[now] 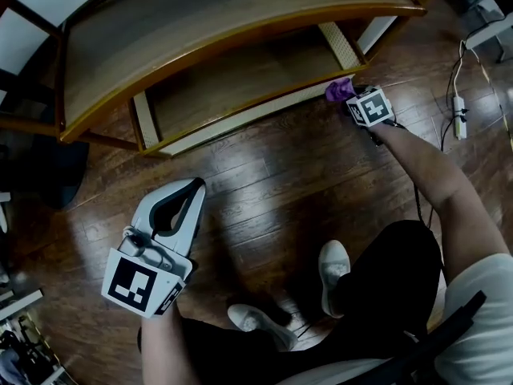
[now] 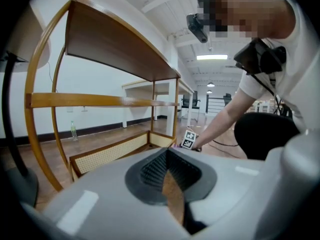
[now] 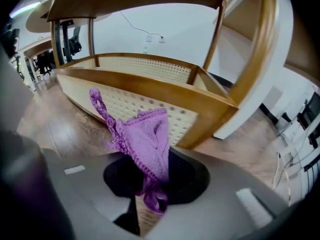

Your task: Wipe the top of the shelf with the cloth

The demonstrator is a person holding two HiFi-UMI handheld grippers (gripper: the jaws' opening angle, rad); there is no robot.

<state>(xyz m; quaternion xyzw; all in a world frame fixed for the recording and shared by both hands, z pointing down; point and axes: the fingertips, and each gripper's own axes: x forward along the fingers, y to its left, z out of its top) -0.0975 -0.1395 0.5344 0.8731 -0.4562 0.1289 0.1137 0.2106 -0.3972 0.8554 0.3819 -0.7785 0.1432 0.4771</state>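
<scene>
A wooden shelf with a curved top board (image 1: 208, 22) stands at the far side of the floor, with a cane-sided lower tray (image 1: 240, 74) under it. My right gripper (image 1: 353, 96) is low at the tray's right front corner, shut on a purple cloth (image 1: 339, 89). In the right gripper view the cloth (image 3: 145, 144) sticks up from between the jaws, in front of the cane side (image 3: 135, 104). My left gripper (image 1: 180, 207) hangs over the floor near my legs, jaws together and holding nothing. The left gripper view looks up at the shelf's top board (image 2: 115, 39).
A dark wooden floor (image 1: 264, 183) runs between me and the shelf. My shoes (image 1: 333, 271) stand close below. A power strip with cables (image 1: 458, 111) lies at the right. A dark round base (image 1: 48, 171) sits left of the shelf.
</scene>
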